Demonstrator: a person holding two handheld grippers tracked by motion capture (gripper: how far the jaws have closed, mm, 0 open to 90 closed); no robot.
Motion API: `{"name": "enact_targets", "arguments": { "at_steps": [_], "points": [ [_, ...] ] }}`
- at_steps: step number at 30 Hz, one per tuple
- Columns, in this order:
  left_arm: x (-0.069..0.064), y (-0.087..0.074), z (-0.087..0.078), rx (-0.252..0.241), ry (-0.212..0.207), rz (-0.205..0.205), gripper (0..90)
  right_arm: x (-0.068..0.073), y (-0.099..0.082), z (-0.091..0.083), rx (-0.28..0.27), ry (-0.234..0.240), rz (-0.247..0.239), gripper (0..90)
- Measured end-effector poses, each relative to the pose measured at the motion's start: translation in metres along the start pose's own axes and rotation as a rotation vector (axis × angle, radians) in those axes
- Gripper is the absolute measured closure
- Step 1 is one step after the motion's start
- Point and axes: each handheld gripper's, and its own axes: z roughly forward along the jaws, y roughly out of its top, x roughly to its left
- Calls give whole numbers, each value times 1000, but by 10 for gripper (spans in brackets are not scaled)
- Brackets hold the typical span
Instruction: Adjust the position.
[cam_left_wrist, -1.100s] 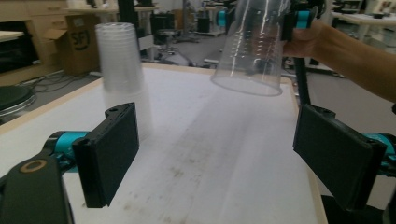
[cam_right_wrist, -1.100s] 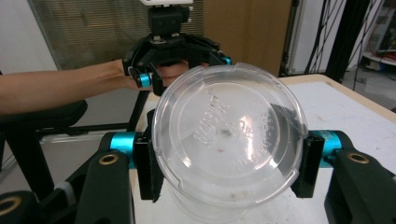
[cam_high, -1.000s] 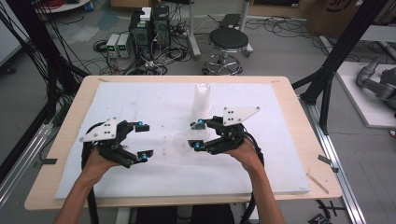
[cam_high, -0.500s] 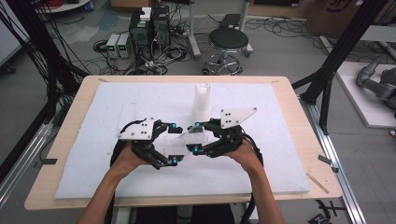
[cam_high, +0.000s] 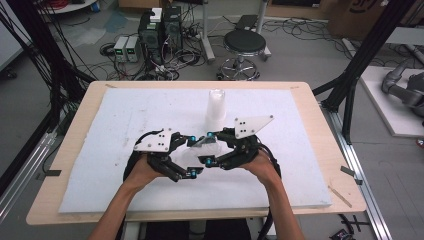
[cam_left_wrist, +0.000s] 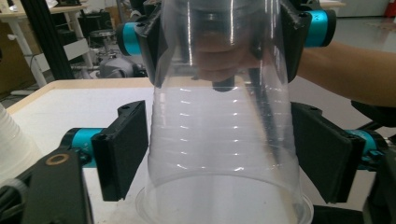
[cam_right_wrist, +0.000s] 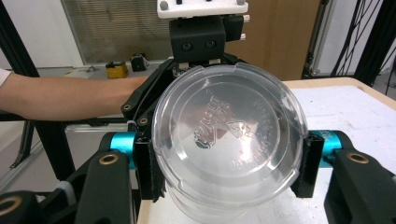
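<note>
Progress looks partial to me: my right gripper (cam_high: 206, 148) pinches the clear ribbed plastic cup (cam_right_wrist: 229, 140), my left gripper (cam_left_wrist: 224, 156) straddles it spread, the white cup stack (cam_high: 216, 105) waits untouched.

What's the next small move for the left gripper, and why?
Probably close the left gripper gently on the clear cup. Its pads already flank the cup's wide end, seemingly with slight gaps, while the right gripper clamps the narrow end above the table. That would give it a second hold.
</note>
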Motion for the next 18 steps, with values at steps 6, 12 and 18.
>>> {"name": "enact_targets", "arguments": {
  "at_steps": [6, 12, 18],
  "points": [
    [0, -2, 0, 8, -4, 1, 300, 0, 0, 1, 4, 1, -1, 422],
    [0, -2, 0, 11, 3, 5, 320, -1, -1, 1, 5, -1, -2, 422],
    [1, -3, -1, 30, 18, 6, 322, 1, -1, 2, -6, -14, 4, 209]
  ]
}}
